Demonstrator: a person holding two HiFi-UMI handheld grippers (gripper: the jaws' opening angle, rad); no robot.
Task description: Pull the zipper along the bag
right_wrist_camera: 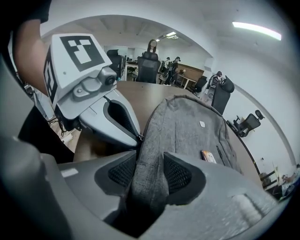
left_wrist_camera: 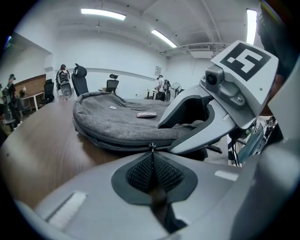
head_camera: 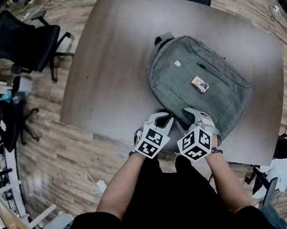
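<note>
Grey woven bag (head_camera: 177, 87) lies flat at the bench's (head_camera: 100, 75) near edge. My left fingers (left_wrist_camera: 136, 171) are clenched on its zipper pull (left_wrist_camera: 151, 146); my right fingers (right_wrist_camera: 179, 176) pinch the fabric beside it. Farther up sits a small orange-and-white item (head_camera: 199, 84).

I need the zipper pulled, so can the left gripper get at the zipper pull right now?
Probably yes: the left gripper seems shut on the zipper pull at the near edge of the backpack.
</note>
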